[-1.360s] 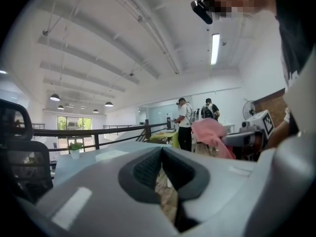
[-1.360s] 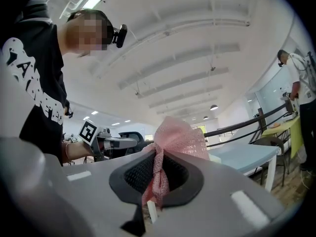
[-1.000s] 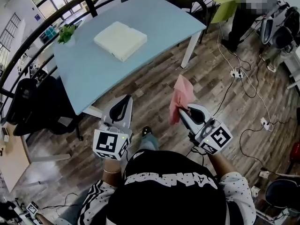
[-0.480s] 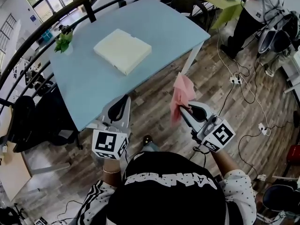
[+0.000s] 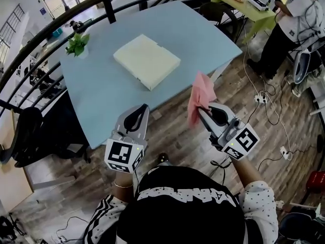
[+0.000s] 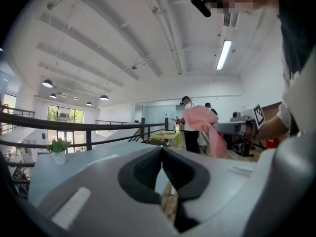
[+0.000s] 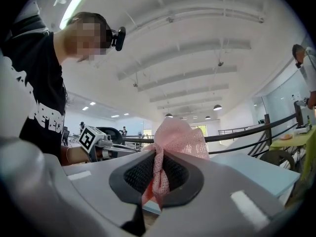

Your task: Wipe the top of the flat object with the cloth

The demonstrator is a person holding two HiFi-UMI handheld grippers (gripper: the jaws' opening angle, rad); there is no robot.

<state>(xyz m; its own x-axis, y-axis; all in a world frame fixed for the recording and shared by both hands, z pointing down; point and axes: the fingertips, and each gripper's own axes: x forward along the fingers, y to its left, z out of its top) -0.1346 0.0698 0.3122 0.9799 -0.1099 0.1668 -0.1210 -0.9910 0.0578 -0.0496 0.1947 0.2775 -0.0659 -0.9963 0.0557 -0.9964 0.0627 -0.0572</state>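
A flat cream square object [image 5: 147,61] lies on the light blue table [image 5: 106,90], a little right of its middle. My right gripper [image 5: 201,109] is shut on a pink mesh cloth [image 5: 199,98], which sticks up above the jaws [image 7: 178,138] and hangs below them. It hovers over the floor off the table's near right edge. My left gripper [image 5: 140,109] is shut with nothing between its jaws, its tips over the table's near edge. The left gripper view shows the cloth [image 6: 207,127] off to the right.
A small potted plant [image 5: 77,44] stands at the table's far left corner. A black railing [image 5: 66,19] curves behind the table. Black chairs [image 5: 30,131] sit at the left. Cables and a power strip [image 5: 261,98] lie on the wood floor at right. A person [image 5: 289,29] stands by a green table.
Both grippers have come closer to the table; the left gripper's tips now reach over its near edge. The right gripper still holds the cloth. The view shifted, the table sitting lower in the picture.
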